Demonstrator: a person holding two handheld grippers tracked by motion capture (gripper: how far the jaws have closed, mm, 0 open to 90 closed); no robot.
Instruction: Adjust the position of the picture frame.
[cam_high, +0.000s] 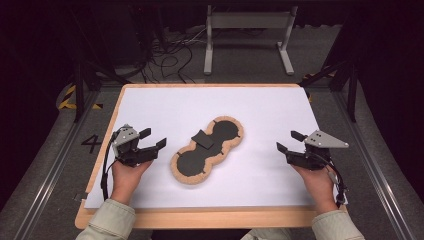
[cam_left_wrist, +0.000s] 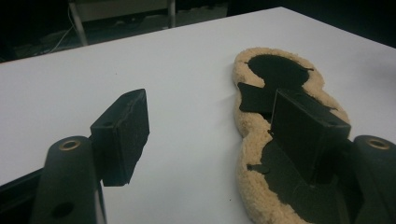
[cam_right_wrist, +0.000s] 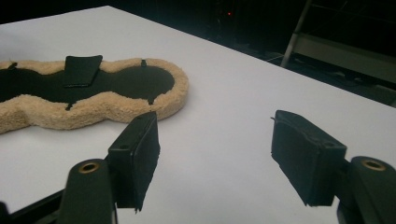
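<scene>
A white sheet (cam_high: 280, 165) covers most of the desk (cam_high: 200, 218), whose pale wooden edge shows along the near side and the left. In the middle of the sheet lies a fleece pad (cam_high: 207, 148), peanut-shaped, with a tan woolly rim and a black inner face turned up. It runs slantwise from near left to far right, and a small black flap (cam_high: 203, 139) lies across its narrow waist.

The left gripper (cam_high: 153, 139) is held just left of the pad, jaws released and holding nothing; in the left gripper view its right jaw stands in front of the pad. The right gripper (cam_high: 290, 141) is well apart from the pad on the right, also released, with bare sheet between its jaws.

Beyond the desk the room is dark. A grey frame (cam_high: 248, 36) stands on the floor at the back, with loose cables (cam_high: 167, 59) beside it. Metal rails (cam_high: 47, 165) run along both sides of the desk, and yellow-black tape (cam_high: 67, 97) marks the floor at left.
</scene>
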